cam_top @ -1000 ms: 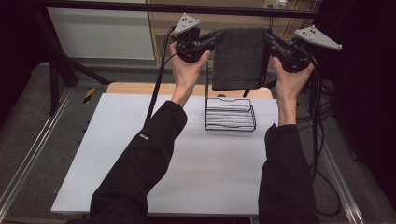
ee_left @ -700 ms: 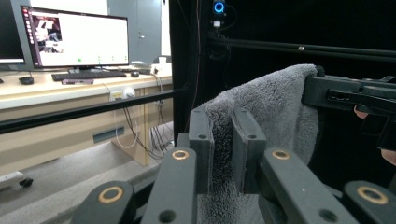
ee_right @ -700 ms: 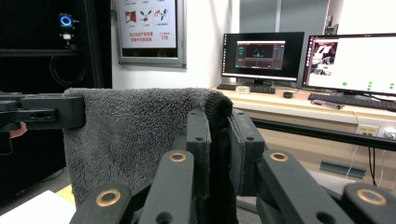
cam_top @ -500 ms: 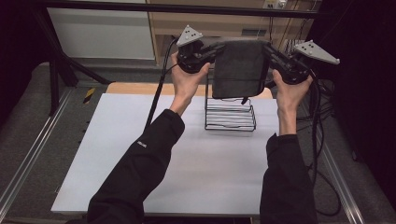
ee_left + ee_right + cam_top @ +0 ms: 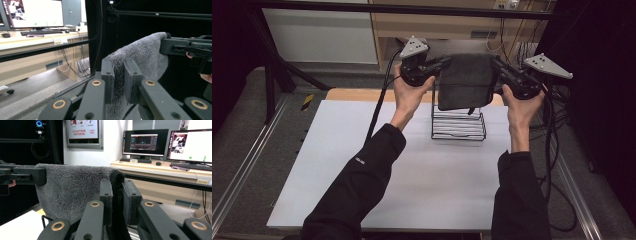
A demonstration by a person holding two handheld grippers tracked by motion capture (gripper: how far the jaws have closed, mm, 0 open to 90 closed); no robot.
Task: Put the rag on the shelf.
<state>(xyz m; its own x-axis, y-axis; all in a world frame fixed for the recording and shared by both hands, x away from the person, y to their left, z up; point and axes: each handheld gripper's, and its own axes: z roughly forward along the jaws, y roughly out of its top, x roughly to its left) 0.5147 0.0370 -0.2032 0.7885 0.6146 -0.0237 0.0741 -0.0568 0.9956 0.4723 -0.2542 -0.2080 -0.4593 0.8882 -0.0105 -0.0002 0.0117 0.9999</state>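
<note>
A dark grey fluffy towel (image 5: 466,82) hangs folded in the air between my two grippers, above a black wire rack (image 5: 458,125) on the white table. My left gripper (image 5: 445,61) is shut on the towel's upper left corner. My right gripper (image 5: 494,61) is shut on its upper right corner. In the left gripper view the towel (image 5: 145,57) is pinched between my jaws (image 5: 119,72), with the other gripper at the far corner. In the right gripper view the towel (image 5: 72,187) is clamped the same way in my right gripper (image 5: 117,192). The towel's lower edge hangs just over the rack.
The white table top (image 5: 412,170) lies under the arms, with a wooden strip (image 5: 357,95) along its far edge. Metal rails (image 5: 242,175) run down both sides. Cables (image 5: 557,150) trail at the right. Desks with monitors (image 5: 190,145) stand beyond.
Both hands have sunk a little with the towel stretched between them, bringing its lower edge closer to the wire rack. The grips have not changed.
</note>
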